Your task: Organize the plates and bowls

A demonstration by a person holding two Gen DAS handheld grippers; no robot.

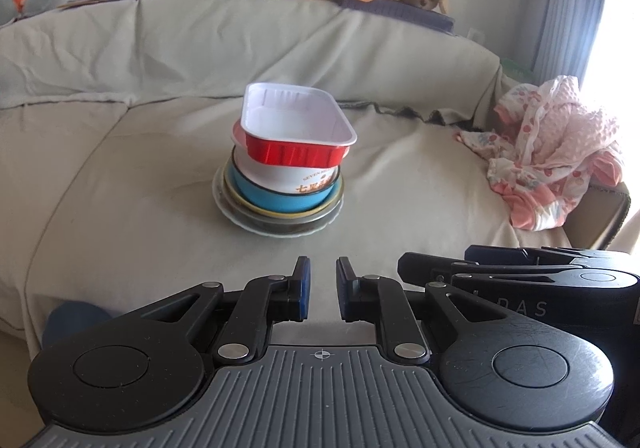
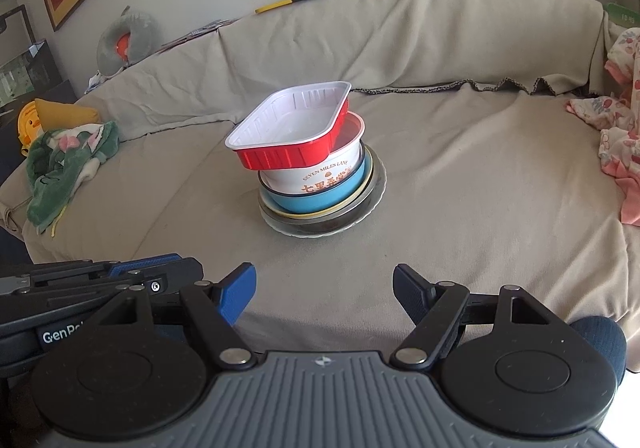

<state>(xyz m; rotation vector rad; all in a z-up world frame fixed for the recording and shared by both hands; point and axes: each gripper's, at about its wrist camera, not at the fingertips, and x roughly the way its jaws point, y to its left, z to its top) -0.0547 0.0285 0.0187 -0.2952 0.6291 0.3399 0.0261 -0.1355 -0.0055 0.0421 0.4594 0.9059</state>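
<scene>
Since the red tray (image 2: 289,127) sits tilted atop the nested bowls (image 2: 320,183) and plate (image 2: 376,193) mid-sofa, the spread right hand-held gripper (image 2: 325,288) should square it gently, while the nearly closed, empty left hand-held gripper (image 1: 323,288) steadies the stack.

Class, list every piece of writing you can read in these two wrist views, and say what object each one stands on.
"SEVEN MILES LANE": on the white bowl, in the stack under the red tray.
Orange Chinese characters below it on the same bowl: begin "七里", the rest blurred.
"GenRo...": on the left gripper body, cut off by the right gripper's arm.
"DAS": on the right gripper's body in the left wrist view, only partly visible.
Green sign at the right edge: too blurred to read.
</scene>
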